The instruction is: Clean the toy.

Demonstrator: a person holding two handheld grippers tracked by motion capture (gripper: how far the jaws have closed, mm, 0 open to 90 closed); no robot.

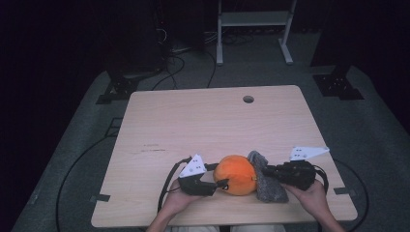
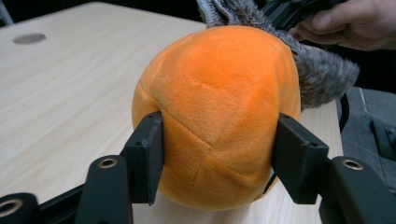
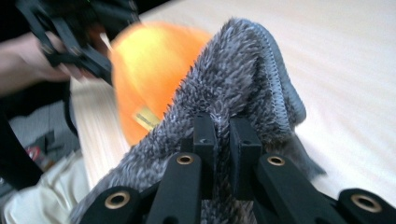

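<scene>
Wooden table [image 1: 193,125], orange plush ball [image 2: 217,112] clamped, grey cloth [image 3: 233,98] pinched

Both grippers are matte black. The left gripper [image 1: 220,183] and the right gripper [image 1: 268,171] each carry a pale three-cornered plate on top and trail a looping black cable. Their jaws are blocky black bars with brass-ringed screw holes. Forearms are bare; light trousers show.

Left gripper [image 1: 223,183] at 6 o'clock, pointing toward 3, jaws clamped on orange plush ball [image 1: 235,174]. Right gripper [image 1: 265,170] at 5 o'clock, pointing toward 9, jaws pinched tight on grey fuzzy cloth [image 1: 267,184]. Both hands low, cupping bodies from below.
</scene>
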